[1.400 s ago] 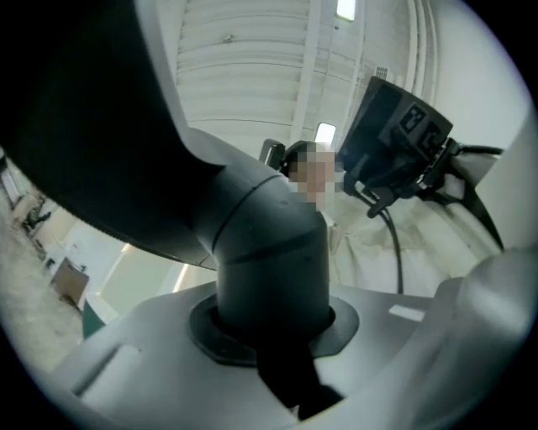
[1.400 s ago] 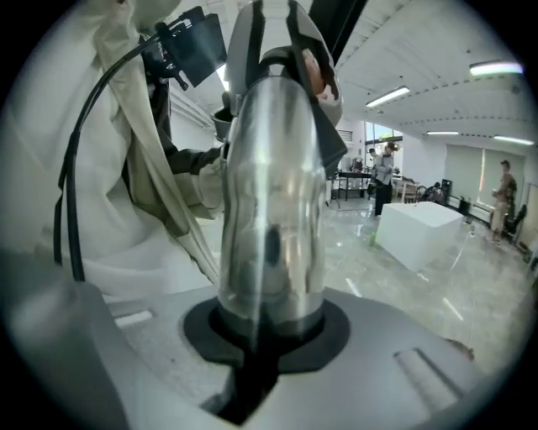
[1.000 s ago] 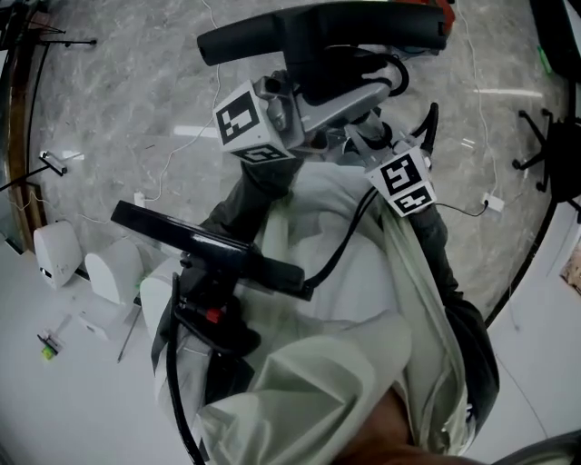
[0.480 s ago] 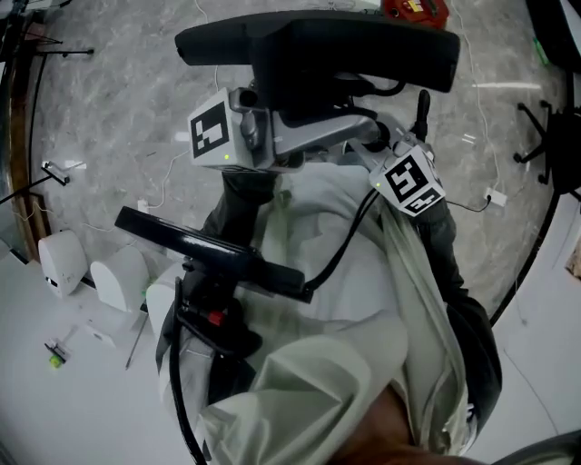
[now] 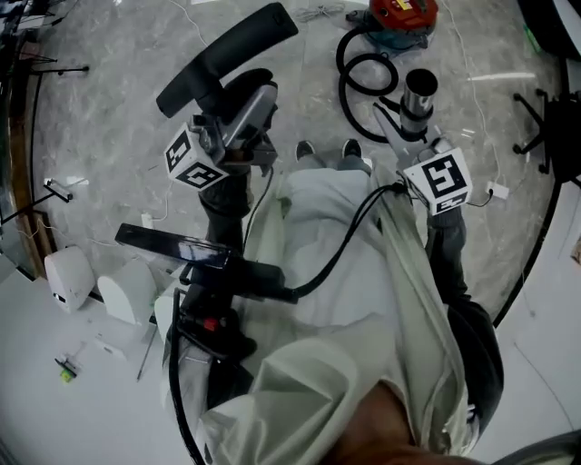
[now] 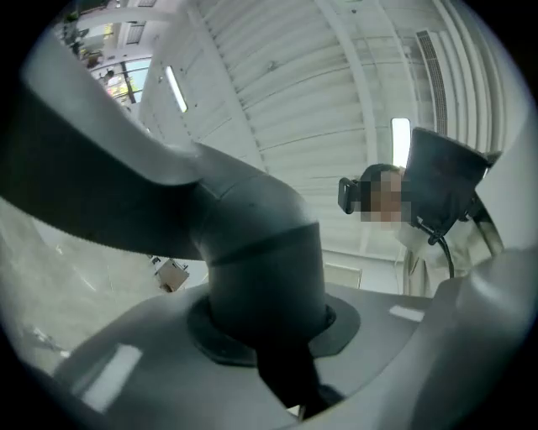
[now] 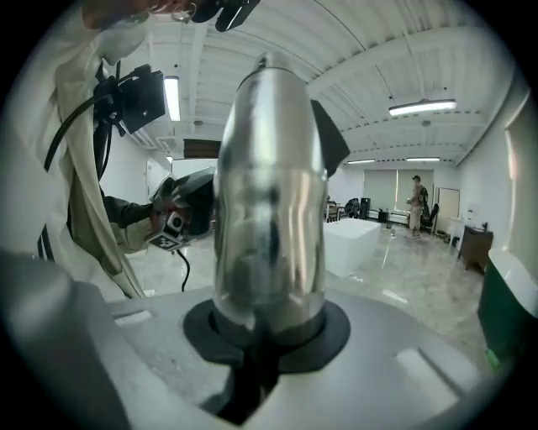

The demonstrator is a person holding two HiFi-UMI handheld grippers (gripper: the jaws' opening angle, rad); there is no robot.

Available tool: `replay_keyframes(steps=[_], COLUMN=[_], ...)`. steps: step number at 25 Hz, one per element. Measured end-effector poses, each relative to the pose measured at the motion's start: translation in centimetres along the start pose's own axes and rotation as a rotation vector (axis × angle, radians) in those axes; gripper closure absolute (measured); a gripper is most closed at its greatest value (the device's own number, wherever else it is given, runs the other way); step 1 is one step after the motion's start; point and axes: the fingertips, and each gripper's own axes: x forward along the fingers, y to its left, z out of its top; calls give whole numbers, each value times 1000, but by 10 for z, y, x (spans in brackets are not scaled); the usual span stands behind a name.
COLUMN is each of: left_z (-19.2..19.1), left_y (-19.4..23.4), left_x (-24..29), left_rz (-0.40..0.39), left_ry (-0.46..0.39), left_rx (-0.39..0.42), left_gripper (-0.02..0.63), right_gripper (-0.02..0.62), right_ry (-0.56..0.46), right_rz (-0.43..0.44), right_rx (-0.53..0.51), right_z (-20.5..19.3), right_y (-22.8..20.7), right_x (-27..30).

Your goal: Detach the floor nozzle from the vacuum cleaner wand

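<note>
In the head view the black floor nozzle is apart from the wand and tilted, its dark neck gripped by my left gripper. The left gripper view shows that grey-black neck filling the space between the jaws of the left gripper. To the right, my right gripper is shut on the shiny metal wand, whose open end points up toward the camera. In the right gripper view the chrome tube stands between the jaws of the right gripper.
A red and teal vacuum body with a coiled black hose lies on the marble floor ahead. My shoes show below it. White devices sit at the left, a chair base at the right. A person stands far off.
The two grippers, close together before, have drawn apart. The nozzle has gone left and down with the left gripper, and the wand right with the right gripper.
</note>
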Motion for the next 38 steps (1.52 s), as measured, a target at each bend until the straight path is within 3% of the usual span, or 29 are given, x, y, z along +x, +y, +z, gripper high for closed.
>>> replay_keyframes(steps=[3, 6, 14, 23, 38], left_z=[-20, -26, -38, -39, -28], left_y=[4, 6, -7, -13, -16], left_x=[-5, -8, -5, 3, 9], left_rz=[34, 53, 17, -20, -52], left_ry=[-83, -122, -24, -77, -129], left_rx=[-121, -178, -150, -210, -233], left_gripper=[518, 517, 517, 517, 515], right_gripper=[546, 545, 535, 535, 534], right_ry=[11, 34, 106, 113, 165], right_rz=[-2, 11, 135, 133, 178], right_rx=[-11, 13, -64, -71, -117], right_z=[-3, -14, -28, -25, -40], right_y=[-4, 5, 49, 53, 71], right_x=[0, 4, 31, 35, 39])
